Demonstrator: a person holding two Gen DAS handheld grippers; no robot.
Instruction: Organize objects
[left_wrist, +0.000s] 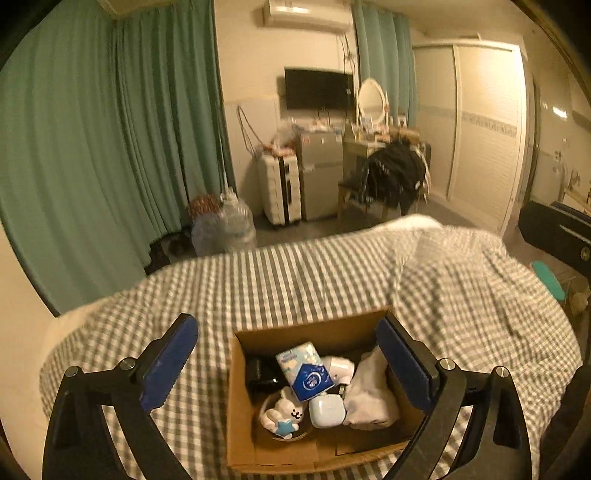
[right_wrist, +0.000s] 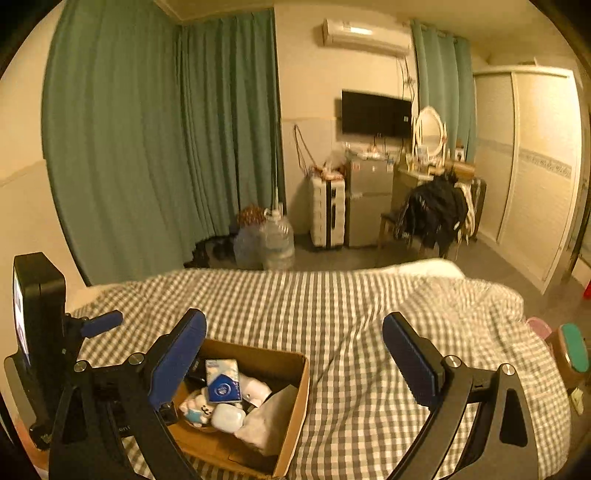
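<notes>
My left gripper (left_wrist: 286, 363) hangs over an open cardboard box (left_wrist: 240, 398) on a gingham-covered bed (left_wrist: 295, 280), its blue-padded fingers (left_wrist: 168, 363) spread wide and holding nothing. The box sits directly below and between those fingers, its long axis running roughly away from me. My right gripper (right_wrist: 293, 362), equally spread and empty, hovers over bare bedding, with the same box (right_wrist: 291, 410) off toward its left finger, so I judge the left arm the better placed for any reach inside.

The box looks well filled: a soft blue-and-white tissue pack (left_wrist: 304, 373) lying tilted on top, a glossy white rabbit figurine (left_wrist: 282, 413) with a blue star, a smooth rounded white case (left_wrist: 327, 410), a crumpled white cloth (left_wrist: 371, 395) against the right wall, a white plug-like item (left_wrist: 338, 365), and something black (left_wrist: 260, 371) that I cannot identify. The corrugated walls stand upright, flaps open. The sorting seems near its end; nothing loose shows on the quilt within either view.
</notes>
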